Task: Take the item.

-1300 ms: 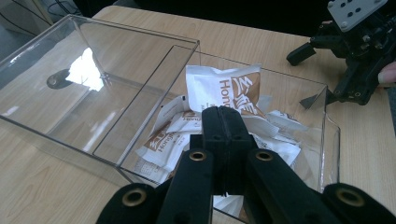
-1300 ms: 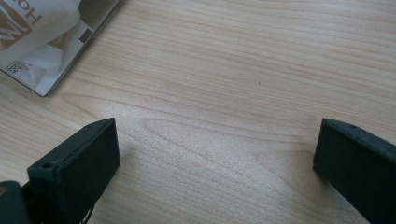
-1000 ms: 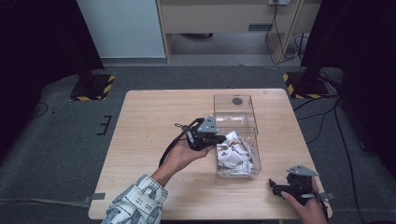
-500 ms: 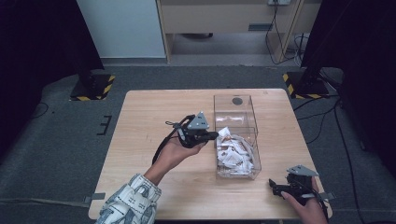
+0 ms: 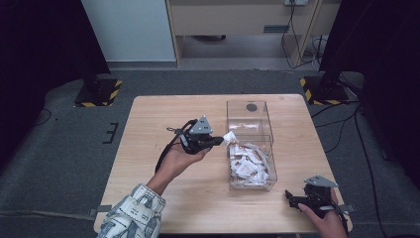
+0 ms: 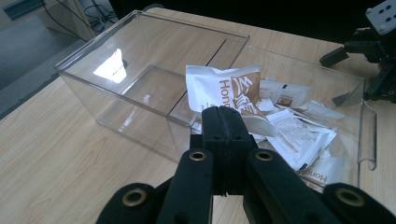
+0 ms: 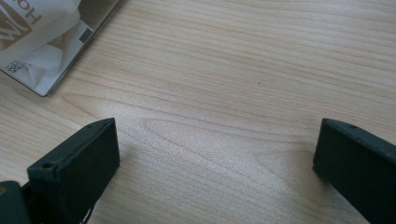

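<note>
Pinched at one corner, the white-and-brown paper sachet (image 6: 223, 88) runs its long axis toward two o'clock above the clear plastic box (image 5: 250, 148), clamped by the left gripper (image 5: 221, 141); right gripper (image 5: 289, 198) gapes at five o'clock on the table (image 5: 148, 148).

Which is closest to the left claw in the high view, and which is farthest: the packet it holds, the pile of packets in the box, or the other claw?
1. The packet, pinched in the left claw, at the clear box's left wall.
2. The pile of packets, in the box's near half, to the right.
3. The right claw, by the table's near right corner.
</note>
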`<state>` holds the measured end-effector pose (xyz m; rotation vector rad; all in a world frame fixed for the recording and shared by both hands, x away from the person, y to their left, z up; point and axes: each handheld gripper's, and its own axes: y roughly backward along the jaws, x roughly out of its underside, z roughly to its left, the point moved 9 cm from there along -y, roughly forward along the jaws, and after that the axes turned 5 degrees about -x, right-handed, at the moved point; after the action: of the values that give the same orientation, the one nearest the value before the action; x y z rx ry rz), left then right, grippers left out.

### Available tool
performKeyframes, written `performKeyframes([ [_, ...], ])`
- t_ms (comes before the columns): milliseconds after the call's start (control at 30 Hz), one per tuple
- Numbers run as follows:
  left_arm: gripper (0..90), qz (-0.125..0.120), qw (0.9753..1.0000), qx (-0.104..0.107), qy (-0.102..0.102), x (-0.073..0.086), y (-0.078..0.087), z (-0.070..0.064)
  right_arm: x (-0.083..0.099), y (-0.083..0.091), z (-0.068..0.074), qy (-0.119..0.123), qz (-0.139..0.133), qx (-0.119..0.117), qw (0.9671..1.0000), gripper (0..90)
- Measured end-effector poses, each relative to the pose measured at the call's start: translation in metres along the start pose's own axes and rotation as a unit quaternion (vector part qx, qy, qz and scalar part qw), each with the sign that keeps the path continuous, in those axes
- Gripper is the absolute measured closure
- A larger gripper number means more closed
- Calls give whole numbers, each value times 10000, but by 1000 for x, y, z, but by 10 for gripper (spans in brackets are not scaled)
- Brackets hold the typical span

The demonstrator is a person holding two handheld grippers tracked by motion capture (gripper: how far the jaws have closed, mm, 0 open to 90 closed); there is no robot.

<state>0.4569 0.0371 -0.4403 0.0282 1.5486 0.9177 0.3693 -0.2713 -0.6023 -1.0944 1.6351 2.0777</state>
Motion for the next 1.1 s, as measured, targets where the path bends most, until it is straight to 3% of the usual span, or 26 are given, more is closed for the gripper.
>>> performKeyframes([
  [1100, 900, 173, 9994, -257, 131, 28, 9, 33, 0, 0, 0, 3, 1, -1, 10000, 9],
])
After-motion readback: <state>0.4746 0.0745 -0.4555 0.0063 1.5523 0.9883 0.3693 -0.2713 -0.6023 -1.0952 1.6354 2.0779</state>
